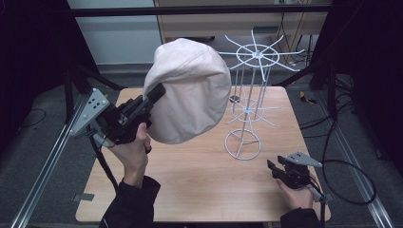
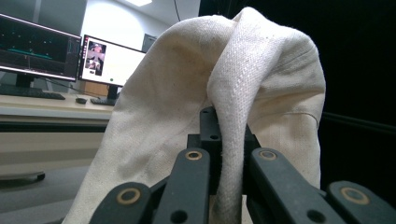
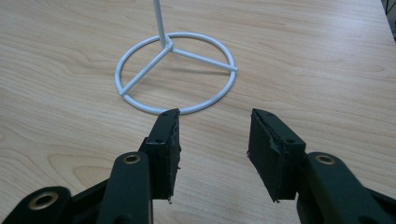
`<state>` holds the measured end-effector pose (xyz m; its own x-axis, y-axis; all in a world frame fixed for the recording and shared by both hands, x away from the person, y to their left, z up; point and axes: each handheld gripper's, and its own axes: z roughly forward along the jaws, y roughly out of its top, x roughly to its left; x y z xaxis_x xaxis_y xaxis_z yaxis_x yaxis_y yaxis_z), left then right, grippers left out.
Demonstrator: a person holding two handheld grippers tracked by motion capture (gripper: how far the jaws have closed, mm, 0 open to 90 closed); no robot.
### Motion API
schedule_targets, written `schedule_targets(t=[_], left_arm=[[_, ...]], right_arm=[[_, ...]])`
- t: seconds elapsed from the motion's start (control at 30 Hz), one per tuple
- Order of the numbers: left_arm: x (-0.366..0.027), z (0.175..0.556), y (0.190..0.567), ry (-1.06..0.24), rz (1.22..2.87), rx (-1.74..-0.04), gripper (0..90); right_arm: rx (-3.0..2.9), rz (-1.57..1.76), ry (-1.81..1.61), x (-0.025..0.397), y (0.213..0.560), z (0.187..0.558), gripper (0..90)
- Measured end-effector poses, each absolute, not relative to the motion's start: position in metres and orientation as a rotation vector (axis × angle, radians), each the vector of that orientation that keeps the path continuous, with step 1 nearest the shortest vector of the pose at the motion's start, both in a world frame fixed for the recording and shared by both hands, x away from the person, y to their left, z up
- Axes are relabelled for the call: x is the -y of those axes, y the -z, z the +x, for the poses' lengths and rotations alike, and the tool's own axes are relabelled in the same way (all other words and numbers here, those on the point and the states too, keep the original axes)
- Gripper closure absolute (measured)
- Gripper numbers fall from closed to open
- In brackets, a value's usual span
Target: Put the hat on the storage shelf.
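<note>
Wooden desk (image 1: 199, 180) stretches under my grippers. Near me, my right gripper (image 1: 277, 167) rests on it, jaws apart, empty. My left gripper (image 1: 154, 95) clamps a cream hat (image 1: 190, 90), lifted above the desk beside a white wire rack (image 1: 247, 95). Beyond, grey floor and dark curtains.

The hat (image 1: 190, 90) is a soft, cream-coloured cloth cap with a rounded, puffed crown – held up off the table, clear of the wood; its edge is pinched between the jaws of the left gripper (image 1: 154, 95); in the left gripper view the cloth (image 2: 224, 93) drapes in folds over the jaws – coarse weave, seam showing.
</note>
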<state>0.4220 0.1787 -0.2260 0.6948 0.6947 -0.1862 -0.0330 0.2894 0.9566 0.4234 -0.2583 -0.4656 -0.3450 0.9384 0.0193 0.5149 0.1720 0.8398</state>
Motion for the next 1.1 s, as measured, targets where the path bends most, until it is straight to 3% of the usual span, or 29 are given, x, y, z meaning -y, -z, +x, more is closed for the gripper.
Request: schedule_targets(t=[0.67, 1.1], left_arm=[[-0.14, 0.442, 0.212, -0.501, 1.196, -0.648, 87.8], [-0.128, 0.456, 0.223, -0.469, 1.235, -0.677, 87.7]], right_arm=[[-1.935, 1.368, -1.078, 0.26, 0.466, 0.424, 53.3], [-1.936, 1.366, -1.079, 0.261, 0.466, 0.424, 53.2]])
